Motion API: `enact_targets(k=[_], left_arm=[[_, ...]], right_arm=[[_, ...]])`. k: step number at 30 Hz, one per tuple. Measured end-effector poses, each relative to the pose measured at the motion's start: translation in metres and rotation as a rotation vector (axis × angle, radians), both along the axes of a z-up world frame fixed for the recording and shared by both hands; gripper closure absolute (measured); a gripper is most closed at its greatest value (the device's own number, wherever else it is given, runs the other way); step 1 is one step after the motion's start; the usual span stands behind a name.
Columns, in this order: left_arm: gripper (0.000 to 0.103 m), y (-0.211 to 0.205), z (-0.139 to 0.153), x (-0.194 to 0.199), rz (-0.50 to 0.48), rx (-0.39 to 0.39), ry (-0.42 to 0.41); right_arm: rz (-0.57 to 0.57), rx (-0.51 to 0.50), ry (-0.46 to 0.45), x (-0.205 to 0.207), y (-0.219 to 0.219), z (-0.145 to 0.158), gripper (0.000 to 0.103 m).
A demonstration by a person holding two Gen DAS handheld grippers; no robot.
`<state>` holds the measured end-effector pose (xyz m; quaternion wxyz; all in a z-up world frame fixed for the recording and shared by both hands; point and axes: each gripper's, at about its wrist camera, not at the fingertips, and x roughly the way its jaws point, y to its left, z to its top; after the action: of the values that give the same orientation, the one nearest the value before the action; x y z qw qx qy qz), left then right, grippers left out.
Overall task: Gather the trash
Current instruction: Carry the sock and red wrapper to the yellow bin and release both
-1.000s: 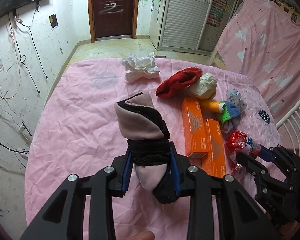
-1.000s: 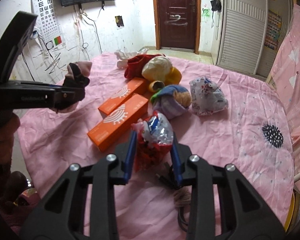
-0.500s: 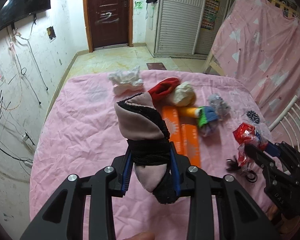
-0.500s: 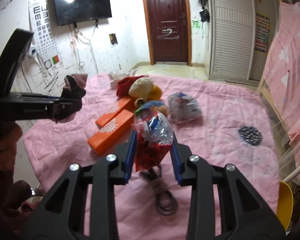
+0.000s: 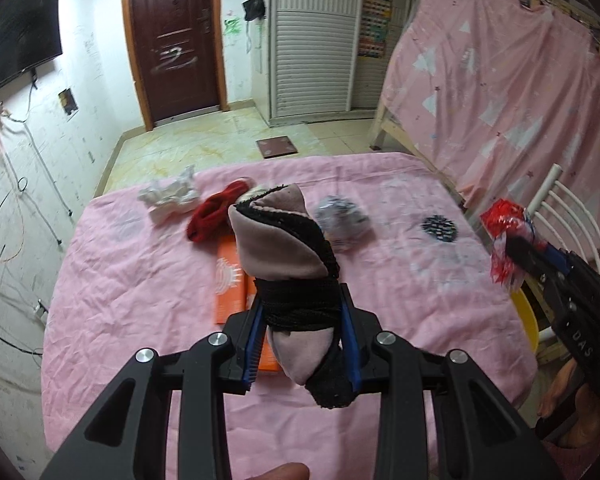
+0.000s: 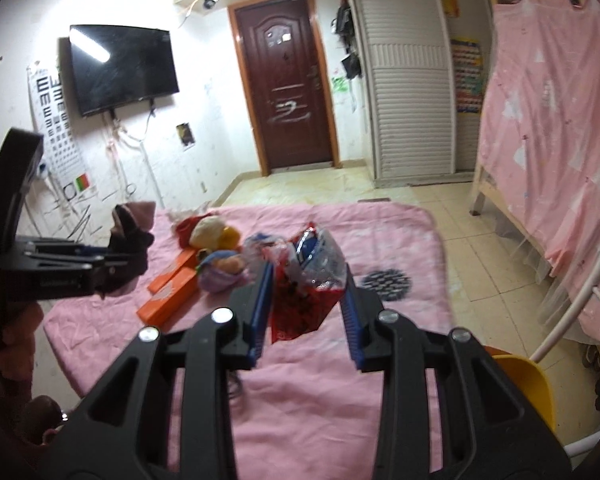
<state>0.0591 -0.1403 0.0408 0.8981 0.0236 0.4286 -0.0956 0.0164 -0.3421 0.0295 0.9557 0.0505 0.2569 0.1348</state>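
My left gripper (image 5: 302, 320) is shut on a rolled pink and black sock (image 5: 284, 248), held above the pink-covered table (image 5: 132, 280). It also shows at the left of the right wrist view (image 6: 128, 240). My right gripper (image 6: 306, 304) is shut on a crinkled red and clear plastic wrapper (image 6: 308, 276), held high over the table's right side; the wrapper shows in the left wrist view (image 5: 506, 232) too. On the table lie crumpled white paper (image 5: 168, 196), a red cloth (image 5: 216, 212), two orange boxes (image 6: 172, 292) and a printed plastic bag (image 5: 340, 220).
A yellow bin (image 6: 528, 384) stands by the table's right edge, next to a white metal rack (image 5: 572, 216). A plush toy (image 6: 216, 232) and a purple bundle (image 6: 220, 272) lie mid-table. A black cord (image 6: 240, 384) lies under the right gripper. A pink-draped bed frame (image 6: 548, 160) is at right.
Both grippers have risen and pulled back from the table with their loads; the table items look smaller. The right gripper has swung right, and the yellow bin has come into view.
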Motion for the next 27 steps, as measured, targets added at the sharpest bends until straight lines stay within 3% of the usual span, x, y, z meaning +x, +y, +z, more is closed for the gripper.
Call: enact_targets(k=[8,17,27], left_arm=[[0.076,-0.050,0.001,-0.006,-0.075,-0.010,0.017],[0.076,-0.125,0.000,-0.019,-0.211,-0.035,0.044],[0.076,-0.204,-0.003,-0.036,-0.365,-0.027,0.061]], right_arm=[[-0.118,0.032,-0.035,-0.012,-0.053,0.009,0.072],[-0.327,0.060,-0.061,-0.033,-0.123,0.009,0.072],[-0.418,0.102,-0.043,-0.040,-0.169,0.001,0.072]])
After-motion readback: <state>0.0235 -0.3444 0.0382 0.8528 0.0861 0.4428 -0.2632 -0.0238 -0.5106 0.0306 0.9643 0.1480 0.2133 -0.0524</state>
